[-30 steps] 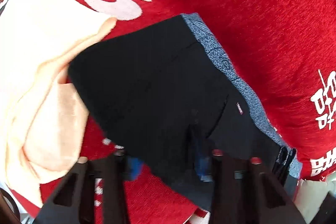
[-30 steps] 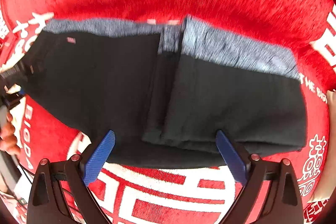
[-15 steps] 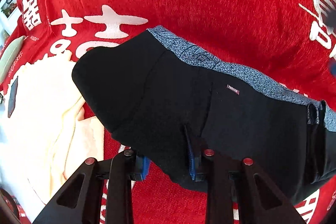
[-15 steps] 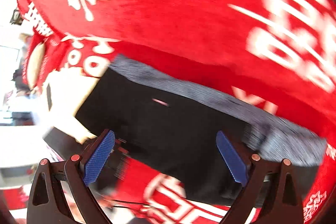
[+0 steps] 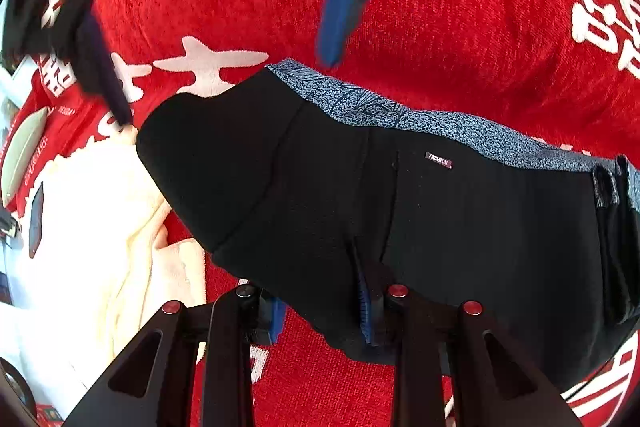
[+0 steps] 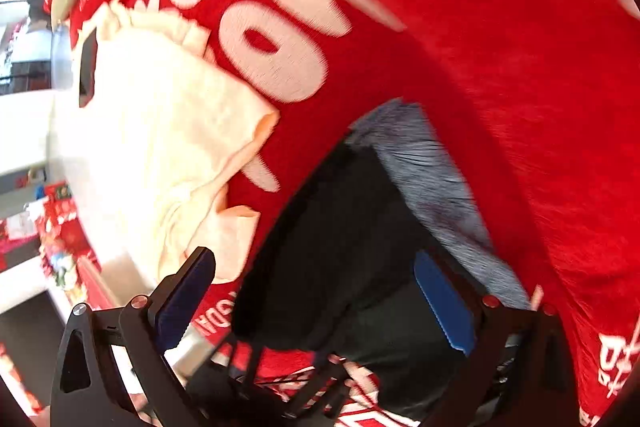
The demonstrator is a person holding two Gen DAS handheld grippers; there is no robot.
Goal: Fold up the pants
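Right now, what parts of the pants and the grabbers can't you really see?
- Left wrist view: the black pants run off the right edge, so that end is cut off.
- Left wrist view: the left gripper pinches the near hem; the cloth covers its fingertips.
- Right wrist view: motion blur smears the grey waistband.

We see black pants point(image 5: 400, 219) with a speckled grey-blue waistband point(image 5: 440, 123), a red blanket point(image 5: 460, 27) lettered white, and a cream cloth point(image 5: 100, 227).
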